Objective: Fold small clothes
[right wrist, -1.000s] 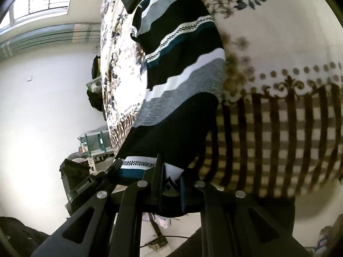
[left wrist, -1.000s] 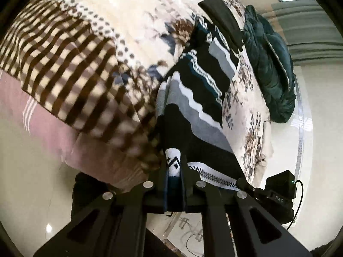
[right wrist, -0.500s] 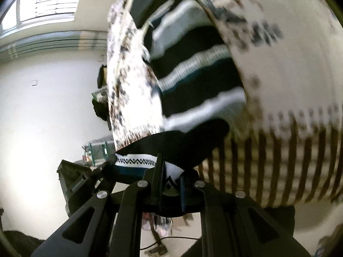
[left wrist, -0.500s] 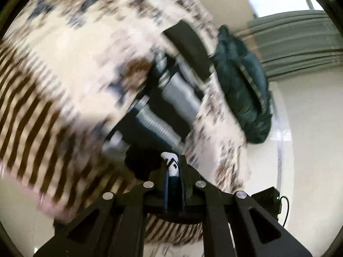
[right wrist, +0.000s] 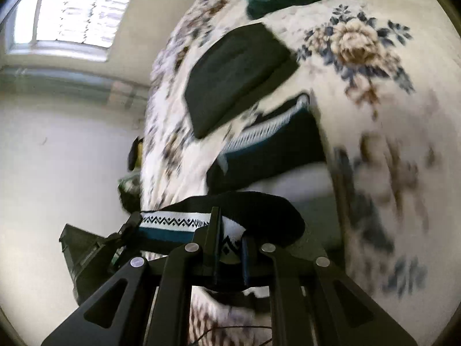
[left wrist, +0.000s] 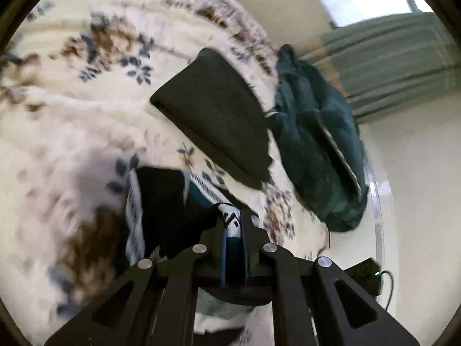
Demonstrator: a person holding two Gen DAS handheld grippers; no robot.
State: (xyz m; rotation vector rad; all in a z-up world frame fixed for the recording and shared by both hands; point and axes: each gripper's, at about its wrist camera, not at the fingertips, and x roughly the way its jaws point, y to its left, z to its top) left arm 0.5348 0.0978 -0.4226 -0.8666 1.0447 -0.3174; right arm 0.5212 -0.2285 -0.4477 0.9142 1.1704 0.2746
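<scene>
sweater (left wrist: 161,201): black, white, teal zigzag bands | bedspread (left wrist: 72,109): cream, blue-brown floral | folded garment (left wrist: 213,118): black

Bright daylight from the window (right wrist: 72,17); strong motion blur, fisheye-bent dark edges.

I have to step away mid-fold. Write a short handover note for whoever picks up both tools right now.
Left tool: shut on the striped sweater hem.
Right tool: shut on the same hem, other corner.
Sweater lies on the floral bedspread, hem lifted over its body, near the folded dark garment. A teal jacket lies at the bed's edge.
Done: first fold under way.
Left: lay hem down, release, finish folding.
</scene>
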